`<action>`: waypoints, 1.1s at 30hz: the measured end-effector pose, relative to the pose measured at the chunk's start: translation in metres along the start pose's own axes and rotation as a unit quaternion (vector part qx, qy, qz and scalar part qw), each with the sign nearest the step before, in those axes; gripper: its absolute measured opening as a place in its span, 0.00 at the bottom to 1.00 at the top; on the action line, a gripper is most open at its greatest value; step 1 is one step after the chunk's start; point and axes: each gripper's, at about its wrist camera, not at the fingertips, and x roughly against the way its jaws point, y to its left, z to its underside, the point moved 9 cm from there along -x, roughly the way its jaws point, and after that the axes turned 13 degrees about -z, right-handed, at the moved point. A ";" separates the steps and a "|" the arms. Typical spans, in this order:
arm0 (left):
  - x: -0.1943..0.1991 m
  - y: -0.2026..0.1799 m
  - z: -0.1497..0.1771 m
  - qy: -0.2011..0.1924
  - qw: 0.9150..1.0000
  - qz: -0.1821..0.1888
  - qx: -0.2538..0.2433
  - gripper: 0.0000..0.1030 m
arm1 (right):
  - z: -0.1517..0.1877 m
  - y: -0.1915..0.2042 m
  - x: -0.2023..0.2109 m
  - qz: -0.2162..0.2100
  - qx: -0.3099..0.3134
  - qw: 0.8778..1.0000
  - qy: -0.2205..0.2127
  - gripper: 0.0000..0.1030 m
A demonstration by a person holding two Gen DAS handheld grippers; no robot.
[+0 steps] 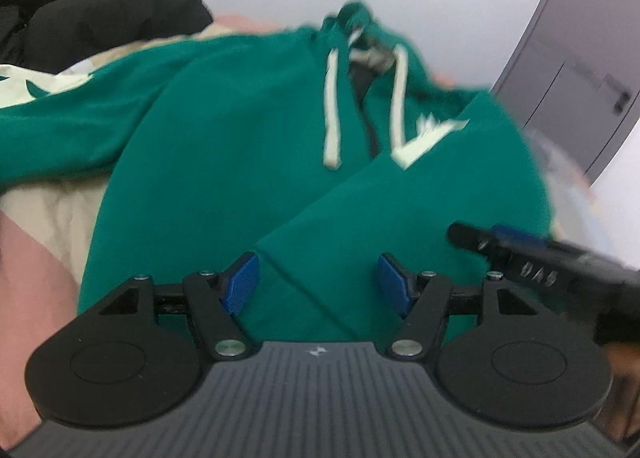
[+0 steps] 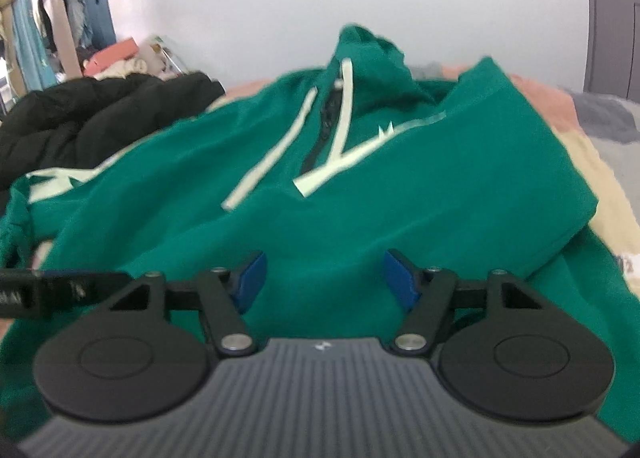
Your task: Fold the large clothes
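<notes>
The big green zip-front hooded sweatshirt with pale drawstrings [image 1: 248, 162] lies spread on the cream-and-pink bedding [image 1: 48, 210], hood toward the far wall, hem toward the two tools, so its long axis runs straight away from both. One sleeve is already crossed over the chest. The left gripper [image 1: 318, 284] and right gripper [image 2: 324, 280] hover side by side above the near hem, about equally close, each pointing down at the fabric. Both have their blue pads spread apart, pinching nothing; green cloth shows in each gap. A black jacket [image 2: 100, 114] sits well off to the left.
</notes>
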 end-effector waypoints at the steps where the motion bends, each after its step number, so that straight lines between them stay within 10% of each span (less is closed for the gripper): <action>1: -0.005 -0.001 0.003 0.003 1.000 -0.008 -0.010 0.68 | 0.004 -0.003 -0.005 0.002 -0.005 1.000 0.010 0.65; 13: 0.017 0.008 -0.006 -0.033 0.999 -0.024 -0.007 0.70 | 0.017 -0.015 -0.010 -0.002 -0.040 0.999 0.024 0.62; 19: 0.046 0.047 -0.025 -0.092 0.990 -0.110 -0.003 0.70 | 0.016 -0.016 -0.002 0.002 -0.043 0.999 0.016 0.63; 26: 0.053 0.107 -0.041 -0.139 0.944 -0.298 -0.032 0.77 | 0.013 -0.018 0.012 0.007 -0.055 0.998 0.002 0.64; 33: 0.018 0.174 -0.043 -0.095 0.889 -0.448 -0.031 0.79 | 0.014 -0.015 0.012 0.011 -0.050 0.999 0.004 0.74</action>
